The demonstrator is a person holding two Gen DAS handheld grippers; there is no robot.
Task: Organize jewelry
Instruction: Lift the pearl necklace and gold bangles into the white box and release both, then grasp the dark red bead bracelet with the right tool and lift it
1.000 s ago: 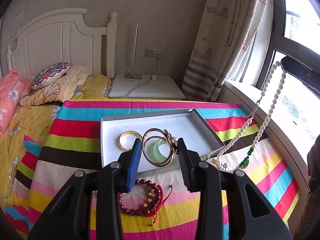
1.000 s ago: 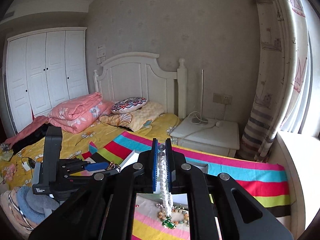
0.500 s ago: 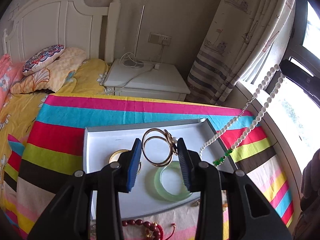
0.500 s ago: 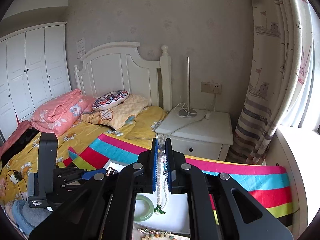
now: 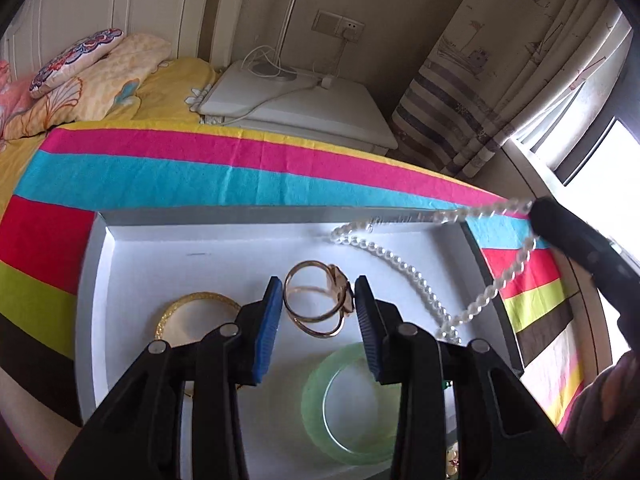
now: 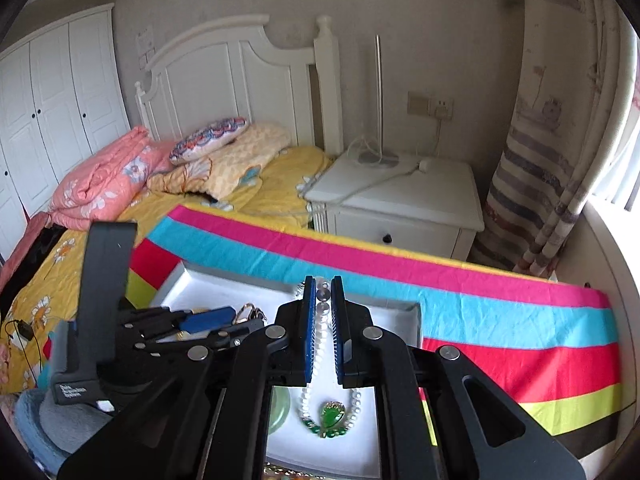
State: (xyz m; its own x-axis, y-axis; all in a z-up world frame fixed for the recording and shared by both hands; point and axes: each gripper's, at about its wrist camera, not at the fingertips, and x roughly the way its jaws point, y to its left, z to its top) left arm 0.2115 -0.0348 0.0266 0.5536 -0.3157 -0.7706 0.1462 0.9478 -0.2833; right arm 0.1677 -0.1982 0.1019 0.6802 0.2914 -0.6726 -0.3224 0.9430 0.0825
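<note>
A white tray (image 5: 132, 264) lies on the striped cloth. My left gripper (image 5: 318, 298) is shut on a pair of rose-gold bangles (image 5: 316, 306) and holds them over the tray. A gold bangle (image 5: 188, 308) and a pale green jade bangle (image 5: 352, 404) lie in the tray. My right gripper (image 6: 321, 294) is shut on a white pearl necklace (image 6: 320, 344); its strand drapes into the tray (image 6: 288, 444), and its green pendant (image 6: 331, 416) rests on the tray floor. In the left wrist view the necklace (image 5: 404, 268) trails across the tray to the right gripper's finger (image 5: 580, 244).
The striped cloth (image 5: 200, 172) covers the surface beside a bed (image 6: 260, 196). A white nightstand (image 6: 400, 200) stands behind, with a curtain (image 6: 540, 184) and window to the right. The left gripper body (image 6: 108, 320) sits left of the tray in the right wrist view.
Both grippers have moved forward and down over the tray. The pearl necklace, hanging in the air before, now lies partly in the tray with its pendant resting on the floor.
</note>
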